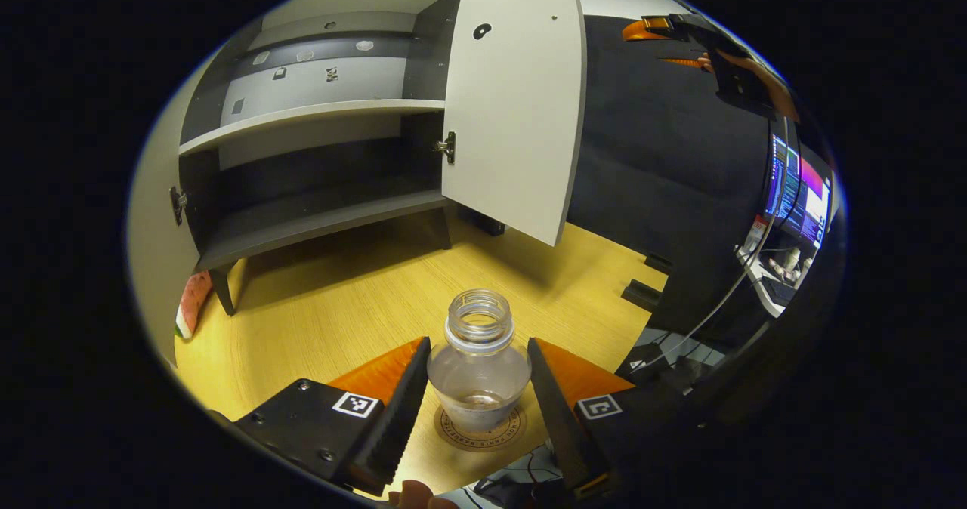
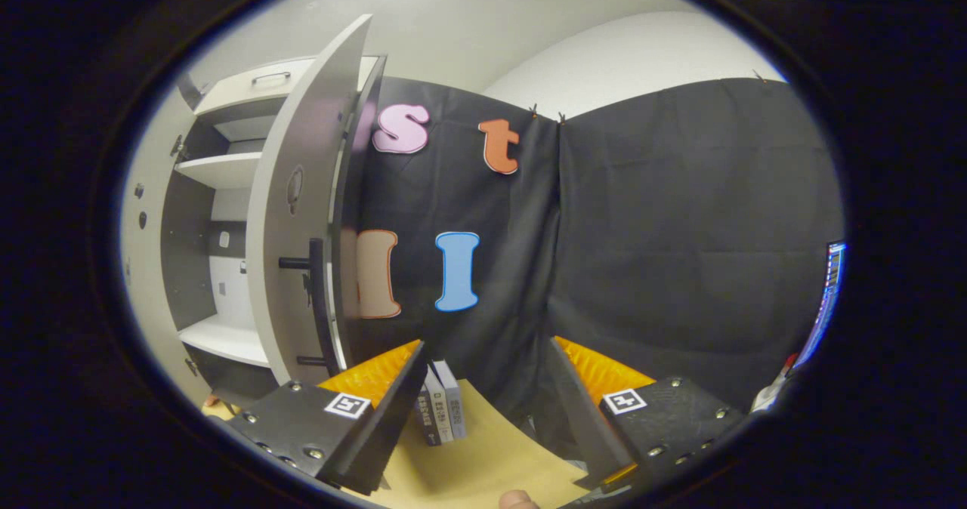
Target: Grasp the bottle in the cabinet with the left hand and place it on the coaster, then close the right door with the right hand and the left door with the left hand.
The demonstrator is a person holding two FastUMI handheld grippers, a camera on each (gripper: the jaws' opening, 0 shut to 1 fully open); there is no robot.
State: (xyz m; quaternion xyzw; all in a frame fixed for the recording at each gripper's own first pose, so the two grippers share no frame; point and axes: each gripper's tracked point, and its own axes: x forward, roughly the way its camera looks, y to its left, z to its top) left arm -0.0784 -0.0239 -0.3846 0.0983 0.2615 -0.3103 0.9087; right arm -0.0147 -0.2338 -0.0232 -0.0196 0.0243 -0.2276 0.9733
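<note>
The clear bottle [image 1: 479, 362] stands on the round coaster [image 1: 480, 431] on the table, between the fingers of the left gripper [image 1: 474, 396], which look just let go, though it is hard to tell. The right gripper [image 2: 483, 396] is open and holds nothing. Farther off, the cabinet [image 1: 317, 116] has both doors open, so the right door [image 1: 517, 101] and the left one must be closed next.

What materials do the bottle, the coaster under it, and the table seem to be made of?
Clear capless bottle: probably plastic, transparent with a threaded neck. Round tan coaster: perhaps cork or card, matte with a printed ring. Yellow-brown table: wood or wood-look laminate, with faint grain lines and a soft sheen.
</note>
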